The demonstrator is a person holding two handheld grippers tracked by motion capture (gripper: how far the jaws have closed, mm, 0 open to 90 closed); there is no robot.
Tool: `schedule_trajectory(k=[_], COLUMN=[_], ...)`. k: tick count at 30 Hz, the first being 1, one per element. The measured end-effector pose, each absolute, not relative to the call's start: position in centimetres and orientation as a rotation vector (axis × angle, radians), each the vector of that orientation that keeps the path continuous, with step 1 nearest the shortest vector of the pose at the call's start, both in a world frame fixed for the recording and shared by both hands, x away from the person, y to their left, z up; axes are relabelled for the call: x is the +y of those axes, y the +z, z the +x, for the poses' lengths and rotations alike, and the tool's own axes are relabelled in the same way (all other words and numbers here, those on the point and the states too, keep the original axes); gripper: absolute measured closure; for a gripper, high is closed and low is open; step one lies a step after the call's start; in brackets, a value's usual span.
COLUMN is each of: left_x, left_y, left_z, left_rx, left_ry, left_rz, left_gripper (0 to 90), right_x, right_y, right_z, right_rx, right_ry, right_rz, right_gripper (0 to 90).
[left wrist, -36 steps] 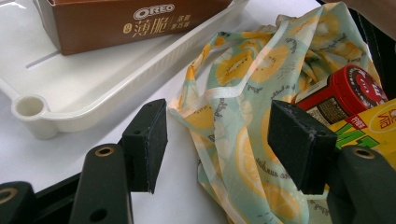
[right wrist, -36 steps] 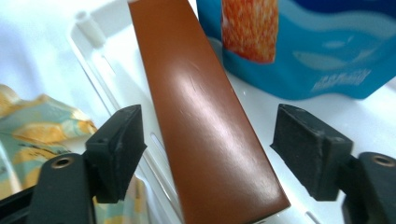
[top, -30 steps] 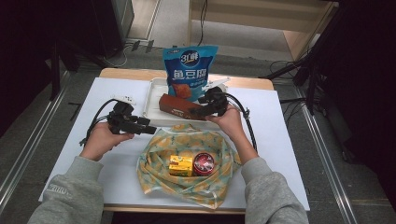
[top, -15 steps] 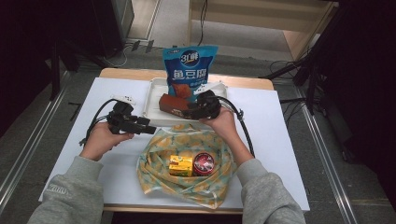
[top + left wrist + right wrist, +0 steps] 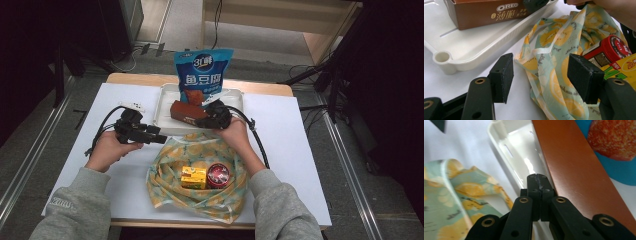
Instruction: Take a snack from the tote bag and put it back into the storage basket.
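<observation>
The white table (image 5: 300,150) carries everything, and the white tray (image 5: 165,107) at its far middle is the landmark here. Behind the tray stands a blue snack bag (image 5: 202,70), which leans over the far rim. Just in front of the tray lies the yellow-green fruit-print cloth bag (image 5: 200,150); its mouth is open and its near edge reaches almost to the tray. Inside the tray lies the brown Oreo box (image 5: 186,112), the thing in hand. In the cloth bag, farther from the tray, sit a yellow carton (image 5: 194,177) and a red-lidded jar (image 5: 218,175), side by side.

The right gripper (image 5: 539,178) is over the near right part of the tray, just beside the long side of the Oreo box. Its jaws have just been closing and now the pads meet with nothing between them. The left gripper (image 5: 541,75) is to the left of the tray with its jaws wide apart, and the cloth hem lies between them, not pinched.

I think the risk is a missed grip: the clenched jaws stand beside the box, so pushing on may only slide it against the tray wall. The snack bag is close behind and could tip. The loose bag mouth may also fold shut if nobody holds it.
</observation>
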State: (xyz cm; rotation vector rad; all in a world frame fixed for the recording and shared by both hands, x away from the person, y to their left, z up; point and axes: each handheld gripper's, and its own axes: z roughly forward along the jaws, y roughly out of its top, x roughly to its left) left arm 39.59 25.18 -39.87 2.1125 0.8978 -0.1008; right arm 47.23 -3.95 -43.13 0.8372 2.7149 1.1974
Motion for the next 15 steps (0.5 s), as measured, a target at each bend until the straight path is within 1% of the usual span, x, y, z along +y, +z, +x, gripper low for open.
schedule_trajectory(k=[15], left_x=[25.2], left_y=[-39.9], left_z=[39.6], left_rx=[0.9], left_ry=[-0.099], left_rz=[2.112], left_gripper=[38.6], right_x=[-3.6], right_y=[-43.9], right_z=[49.2], right_rx=[2.669], right_ry=[1.141], right_rz=[0.925], right_gripper=[89.1])
